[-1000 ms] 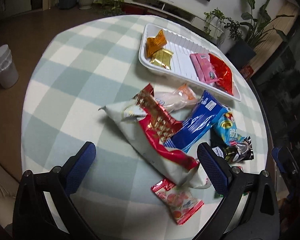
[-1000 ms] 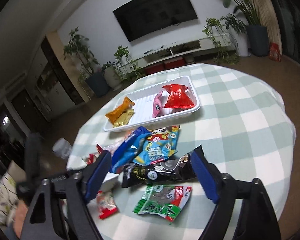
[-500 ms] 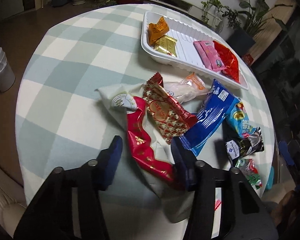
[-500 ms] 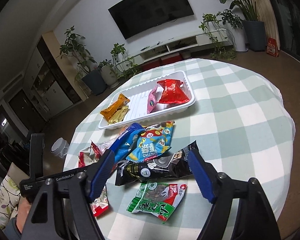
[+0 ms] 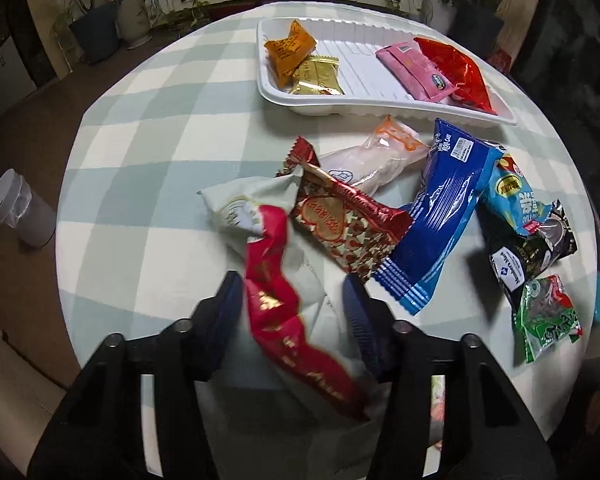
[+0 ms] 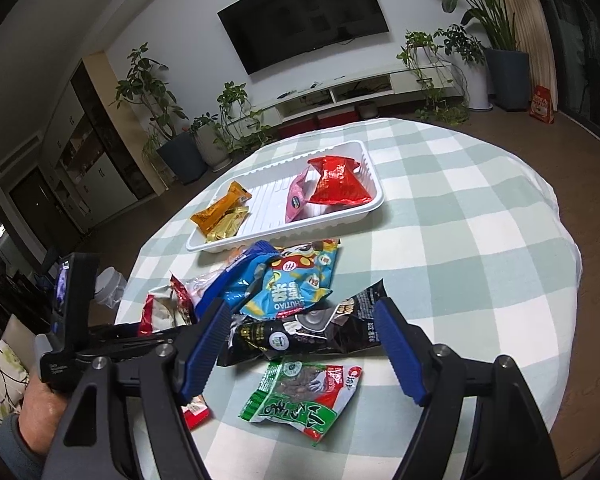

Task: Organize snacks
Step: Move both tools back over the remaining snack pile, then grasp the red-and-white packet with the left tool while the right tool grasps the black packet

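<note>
A round table covered in a pale green and white checked cloth (image 6: 480, 216) holds a loose pile of snack packets near the person and a long white ribbed plastic tray (image 5: 364, 68) beyond it. Four packets already lie in the tray: an orange one (image 5: 290, 52) and a gold one (image 5: 318, 76) at its left end, a pink one (image 5: 416, 72) and a shiny red one (image 5: 456, 72) at its right end, with bare tray between them. The left gripper (image 5: 292, 312) has just been closing and now pinches the large cream and red crinkled bag (image 5: 268, 280), whose body runs from between the blue pads out toward the pile. The right gripper (image 6: 300, 344) hovers with jaws spread wide over the black glossy packet (image 6: 300, 332), holding nothing. Still waiting on the cloth are a red heart-patterned packet (image 5: 340, 220), a clear packet with an orange end (image 5: 380, 156), a long dark blue packet (image 5: 440, 220), a light blue packet (image 6: 296, 284) and a green packet (image 6: 300, 396) nearest the table's front edge. By this count the sorting looks under halfway done. The tray's middle offers landing room, and the table's right half is open; the left edge drops close beside the held bag, with a white bin (image 5: 16, 212) on the floor below.
</note>
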Tool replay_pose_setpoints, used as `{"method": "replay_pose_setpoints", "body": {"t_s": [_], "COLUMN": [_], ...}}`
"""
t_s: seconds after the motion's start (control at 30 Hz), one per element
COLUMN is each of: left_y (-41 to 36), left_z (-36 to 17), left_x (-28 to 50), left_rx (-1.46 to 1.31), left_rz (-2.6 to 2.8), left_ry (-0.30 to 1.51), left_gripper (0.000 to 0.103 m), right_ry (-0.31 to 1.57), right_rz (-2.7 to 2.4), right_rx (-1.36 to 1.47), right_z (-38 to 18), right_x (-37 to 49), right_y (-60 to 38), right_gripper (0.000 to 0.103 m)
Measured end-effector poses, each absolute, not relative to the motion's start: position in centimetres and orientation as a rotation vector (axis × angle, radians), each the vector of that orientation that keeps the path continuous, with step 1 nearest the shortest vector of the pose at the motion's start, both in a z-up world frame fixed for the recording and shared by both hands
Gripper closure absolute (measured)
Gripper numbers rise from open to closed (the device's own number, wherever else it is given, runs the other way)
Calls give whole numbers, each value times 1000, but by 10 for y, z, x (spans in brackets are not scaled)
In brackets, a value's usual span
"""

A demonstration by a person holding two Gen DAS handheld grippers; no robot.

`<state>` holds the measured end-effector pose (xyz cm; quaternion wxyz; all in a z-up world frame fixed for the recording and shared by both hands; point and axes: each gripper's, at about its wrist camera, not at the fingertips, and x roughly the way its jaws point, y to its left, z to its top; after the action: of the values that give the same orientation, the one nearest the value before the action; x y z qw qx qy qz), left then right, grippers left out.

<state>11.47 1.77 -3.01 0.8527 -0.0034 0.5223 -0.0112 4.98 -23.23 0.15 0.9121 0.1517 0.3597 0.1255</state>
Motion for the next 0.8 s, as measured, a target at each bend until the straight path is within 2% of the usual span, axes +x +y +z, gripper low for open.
{"method": "replay_pose_setpoints", "body": {"t_s": [0.03,0.07,0.37,0.5,0.6,0.73,0.8], "left_y": [21,23,36,54,55,54,55], "left_z": [-29,-29,-28,-29,-29,-29,-30], "left_x": [114,113,101,97,98,98,98], "left_rx": [-13,-12,-67,-179,-197,-204,-214], "left_rz": [-30,-32,-113,-155,-174,-196,-203], "left_ry": [1098,1096,1063,1044,1041,1039,1038], "left_gripper": [69,71,77,78,78,78,78], "right_ry": [746,748,749,698,754,841,913], "right_rz": [261,265,352,460,554,645,631], "right_rx": [310,304,165,-83,-345,-580,-620], "right_z": [1,0,7,29,33,16,3], "right_x": [50,51,49,47,54,71,87], "right_y": [-231,-230,-210,-191,-169,-154,-155], "right_gripper": [28,29,31,31,31,50,51]}}
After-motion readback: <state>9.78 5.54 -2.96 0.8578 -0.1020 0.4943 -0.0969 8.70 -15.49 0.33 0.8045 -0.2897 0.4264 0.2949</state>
